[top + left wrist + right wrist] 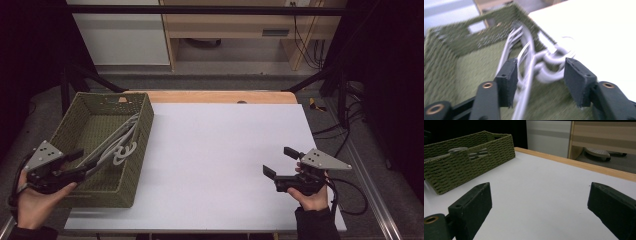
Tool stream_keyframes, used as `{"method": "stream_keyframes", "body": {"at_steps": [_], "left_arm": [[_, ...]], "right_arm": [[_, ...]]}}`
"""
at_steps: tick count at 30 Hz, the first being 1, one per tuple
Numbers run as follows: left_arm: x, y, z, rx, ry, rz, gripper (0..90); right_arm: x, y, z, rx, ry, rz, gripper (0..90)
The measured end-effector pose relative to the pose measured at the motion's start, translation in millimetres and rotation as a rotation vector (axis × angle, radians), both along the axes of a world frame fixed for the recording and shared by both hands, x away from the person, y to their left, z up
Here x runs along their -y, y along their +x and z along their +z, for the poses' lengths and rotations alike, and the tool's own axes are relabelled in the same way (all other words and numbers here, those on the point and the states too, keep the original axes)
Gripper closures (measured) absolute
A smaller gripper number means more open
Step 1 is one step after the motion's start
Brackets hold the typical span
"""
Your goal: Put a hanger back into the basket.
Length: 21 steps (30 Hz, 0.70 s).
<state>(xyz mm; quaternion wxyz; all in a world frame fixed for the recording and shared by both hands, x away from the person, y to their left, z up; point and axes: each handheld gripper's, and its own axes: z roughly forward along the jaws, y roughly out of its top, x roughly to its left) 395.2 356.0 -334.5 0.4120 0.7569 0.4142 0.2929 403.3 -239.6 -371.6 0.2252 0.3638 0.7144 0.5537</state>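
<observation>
A green woven basket [145,125] stands at the left of the white table top [225,150]. Several white clothes hangers [120,142] lie in it, their hooks toward the basket's right wall. My left gripper [80,162] hovers over the basket's near left corner. In the left gripper view, which is blurred, its jaws [540,75] stand apart above the hangers [524,52], one hanger bar running up past the left jaw, with no pad pressing on it. My right gripper [278,161] is held open above the table at the near right, nothing between its fingers [539,202].
The basket [474,162] sits far left in the right gripper view, hanger tops [457,150] showing over its rim. A wooden table edge [220,96] runs along the back. Behind it stand a white cabinet [120,35] and a wooden desk [240,25]. Cables [350,200] trail at right.
</observation>
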Motion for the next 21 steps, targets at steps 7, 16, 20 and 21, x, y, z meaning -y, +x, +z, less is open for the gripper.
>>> {"method": "stream_keyframes", "body": {"at_steps": [7, 16, 20, 21], "left_arm": [[40.5, -3.3, 4.6, 0.079, -0.116, -0.074, 31.6], [72.2, -5.8, -14.4, 0.078, -0.204, -0.121, 16.8], [77.7, -5.8, -23.9, 0.066, -0.209, -0.116, 11.8], [78.2, -6.3, -25.2, 0.071, -0.219, -0.118, 12.0]], "right_arm": [[2.9, -1.3, 1.7, 0.011, 0.009, -0.011, 5.3], [8.1, -2.3, 1.9, 0.009, 0.027, -0.036, 4.0], [9.7, -1.6, 0.9, 0.009, 0.026, -0.042, 3.1], [9.9, -1.7, 0.8, 0.004, 0.025, -0.043, 2.9]]}}
